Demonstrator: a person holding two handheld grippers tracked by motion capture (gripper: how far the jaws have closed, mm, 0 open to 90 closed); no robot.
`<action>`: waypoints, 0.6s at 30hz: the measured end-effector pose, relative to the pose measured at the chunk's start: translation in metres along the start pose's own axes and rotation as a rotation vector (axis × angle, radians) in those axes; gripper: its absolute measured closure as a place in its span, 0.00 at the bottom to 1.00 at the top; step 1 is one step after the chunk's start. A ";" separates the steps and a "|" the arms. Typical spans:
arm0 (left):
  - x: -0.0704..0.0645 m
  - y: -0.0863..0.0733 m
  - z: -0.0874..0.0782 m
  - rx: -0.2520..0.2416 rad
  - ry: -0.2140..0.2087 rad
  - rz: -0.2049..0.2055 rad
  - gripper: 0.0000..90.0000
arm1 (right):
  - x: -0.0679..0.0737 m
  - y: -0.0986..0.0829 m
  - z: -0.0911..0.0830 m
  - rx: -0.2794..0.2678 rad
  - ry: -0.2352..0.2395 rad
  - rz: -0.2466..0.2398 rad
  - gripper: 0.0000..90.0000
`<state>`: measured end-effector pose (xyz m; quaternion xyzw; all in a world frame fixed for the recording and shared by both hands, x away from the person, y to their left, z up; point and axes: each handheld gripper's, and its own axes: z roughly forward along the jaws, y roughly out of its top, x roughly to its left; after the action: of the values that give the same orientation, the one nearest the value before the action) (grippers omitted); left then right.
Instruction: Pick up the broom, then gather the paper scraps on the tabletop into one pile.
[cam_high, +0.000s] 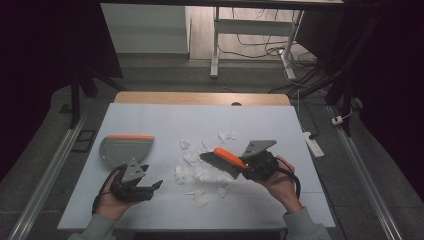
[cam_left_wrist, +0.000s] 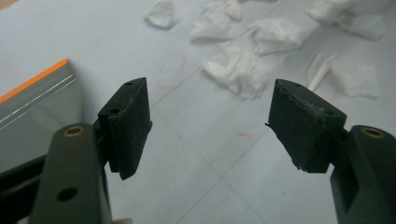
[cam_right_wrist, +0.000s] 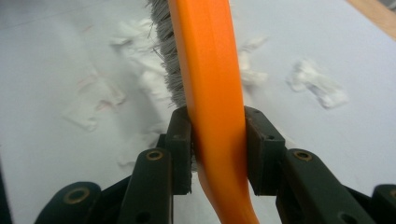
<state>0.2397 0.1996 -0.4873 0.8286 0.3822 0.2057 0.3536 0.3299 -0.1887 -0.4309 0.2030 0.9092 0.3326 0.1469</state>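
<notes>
Orange brush (cam_high: 226, 158) clamped in right tongs (cam_high: 248, 169), left tongs (cam_high: 150, 188) agape, near table edge (cam_high: 195, 227)

White table (cam_high: 150, 120), torn tissue scraps (cam_high: 192, 174) scattered mid-table, dustpan (cam_high: 126, 147) at left, apparently flat

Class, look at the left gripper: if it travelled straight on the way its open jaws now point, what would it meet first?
Probably the crumpled tissue scraps: the left gripper aims over bare table towards them. Depth is uncertain.
</notes>
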 end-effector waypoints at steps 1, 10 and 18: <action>0.002 -0.003 -0.001 -0.002 0.006 -0.012 0.33 | -0.002 -0.002 -0.001 -0.007 -0.016 0.014 0.74; 0.013 -0.016 -0.007 -0.018 0.024 -0.072 0.33 | -0.021 -0.018 -0.014 -0.064 -0.097 0.130 0.74; 0.017 -0.019 -0.001 0.002 0.016 -0.087 0.32 | -0.034 -0.024 -0.018 -0.068 -0.140 0.190 0.74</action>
<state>0.2400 0.2218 -0.4997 0.8097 0.4210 0.1965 0.3584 0.3459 -0.2315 -0.4295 0.3061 0.8616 0.3604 0.1848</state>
